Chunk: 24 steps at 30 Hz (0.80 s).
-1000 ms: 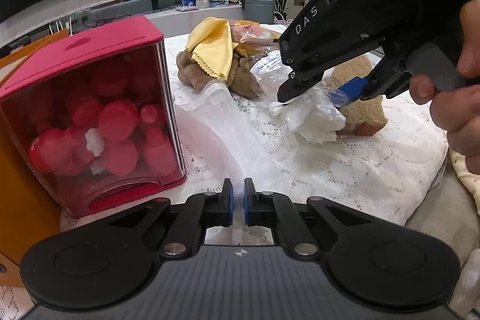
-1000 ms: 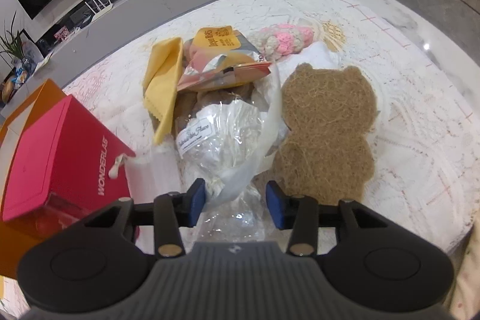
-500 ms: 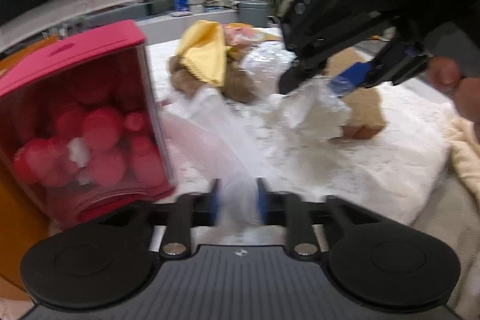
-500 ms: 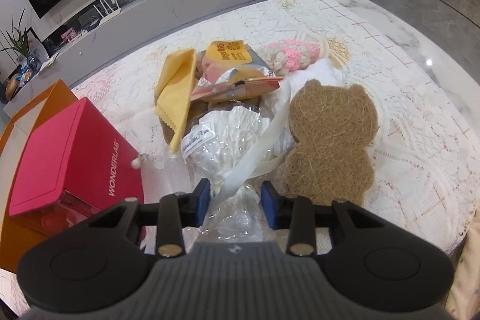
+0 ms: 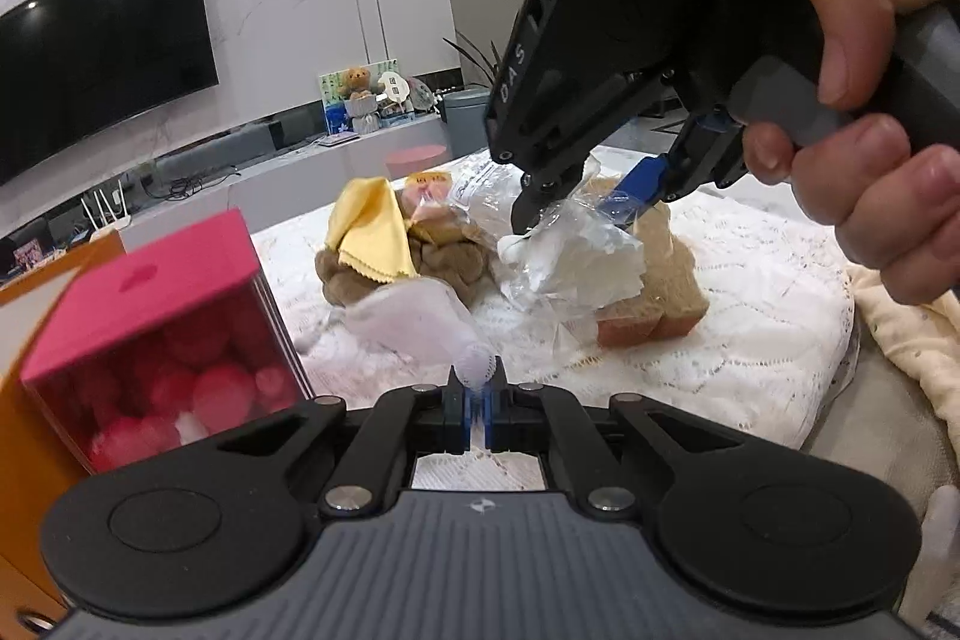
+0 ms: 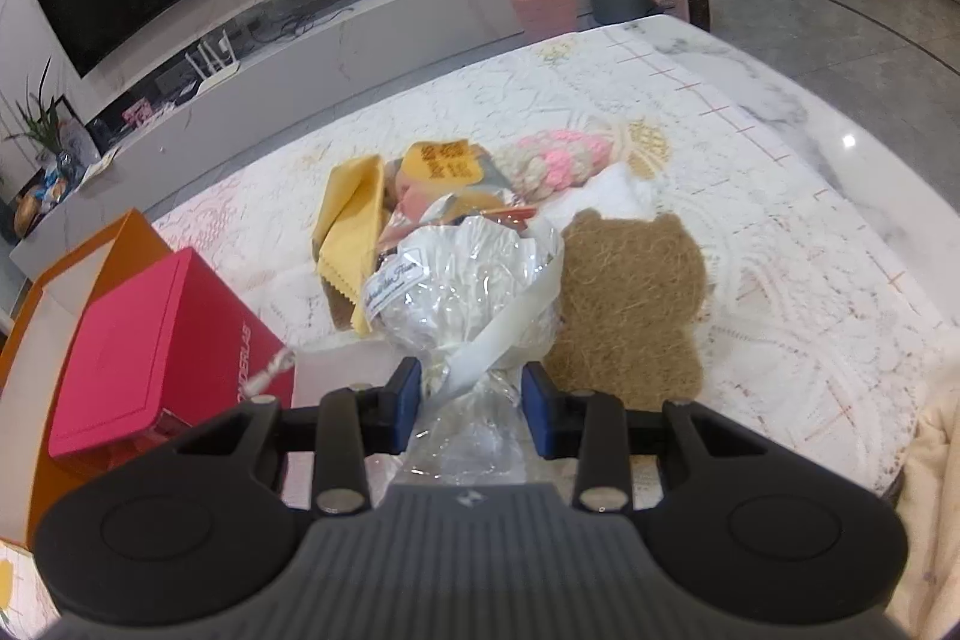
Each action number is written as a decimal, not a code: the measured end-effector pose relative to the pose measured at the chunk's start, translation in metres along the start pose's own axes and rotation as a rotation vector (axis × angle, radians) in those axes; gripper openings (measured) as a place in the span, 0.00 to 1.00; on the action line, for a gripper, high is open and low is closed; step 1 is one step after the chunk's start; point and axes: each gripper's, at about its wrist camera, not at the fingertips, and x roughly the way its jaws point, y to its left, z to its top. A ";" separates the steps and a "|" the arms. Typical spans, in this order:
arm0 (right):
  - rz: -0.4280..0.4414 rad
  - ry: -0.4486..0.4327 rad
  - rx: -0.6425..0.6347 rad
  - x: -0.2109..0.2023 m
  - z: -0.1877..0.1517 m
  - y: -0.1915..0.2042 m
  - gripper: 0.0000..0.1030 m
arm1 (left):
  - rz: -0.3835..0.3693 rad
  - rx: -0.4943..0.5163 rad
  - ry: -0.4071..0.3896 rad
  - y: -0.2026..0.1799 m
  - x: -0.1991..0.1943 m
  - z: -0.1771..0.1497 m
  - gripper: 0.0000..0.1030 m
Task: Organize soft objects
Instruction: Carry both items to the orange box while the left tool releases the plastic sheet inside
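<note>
While right gripper (image 6: 469,403) clamps cellophane bundle (image 6: 462,280) just beside pink box (image 6: 150,340), we keep left gripper (image 5: 478,400) pinched on mesh pouch (image 5: 414,319), lift gently, avoid tearing.

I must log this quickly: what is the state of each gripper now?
Left gripper: closed on the white mesh bag.
Right gripper: closed on the clear plastic packet.

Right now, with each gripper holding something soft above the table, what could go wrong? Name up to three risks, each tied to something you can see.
1. The right gripper pinches only the cellophane bag's crinkled neck; slick film might slip out.
2. The left gripper holds a thin edge of the white mesh pouch; it may tear or pull free.
3. The pouch hangs beside the red box and could snag on it.
</note>
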 end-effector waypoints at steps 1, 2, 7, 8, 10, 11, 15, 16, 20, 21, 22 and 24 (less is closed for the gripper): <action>0.001 -0.006 0.007 -0.002 0.001 -0.001 0.35 | 0.003 0.004 0.006 0.001 -0.001 0.003 0.04; 0.002 -0.014 0.010 -0.004 0.002 -0.001 0.35 | 0.003 0.004 0.009 0.001 -0.003 0.006 0.04; 0.006 -0.026 0.017 -0.014 0.001 -0.002 0.35 | -0.020 -0.036 0.000 0.012 -0.023 0.031 0.03; 0.015 -0.021 0.024 -0.016 0.000 -0.003 0.35 | -0.026 -0.048 -0.011 0.015 -0.028 0.038 0.03; 0.032 -0.018 0.035 -0.019 0.000 -0.003 0.35 | -0.026 -0.055 -0.030 0.021 -0.038 0.054 0.03; 0.037 -0.023 0.033 -0.022 0.001 -0.001 0.35 | -0.025 -0.048 -0.035 0.023 -0.041 0.062 0.03; 0.033 -0.049 0.008 -0.036 0.012 0.008 0.35 | -0.023 -0.027 -0.039 0.038 -0.047 0.096 0.03; 0.032 -0.053 0.006 -0.039 0.016 0.009 0.35 | -0.028 -0.027 -0.038 0.043 -0.047 0.106 0.03; 0.011 -0.062 0.019 -0.038 0.038 0.014 0.35 | -0.045 -0.032 -0.042 0.065 -0.033 0.138 0.04; 0.010 -0.055 0.034 -0.034 0.046 0.015 0.35 | -0.041 -0.042 -0.036 0.072 -0.028 0.143 0.04; 0.018 -0.047 0.045 -0.029 0.053 0.016 0.35 | -0.026 -0.059 -0.027 0.080 -0.022 0.148 0.04; 0.055 -0.033 0.071 -0.018 0.071 0.022 0.35 | 0.012 -0.101 -0.012 0.098 -0.010 0.156 0.04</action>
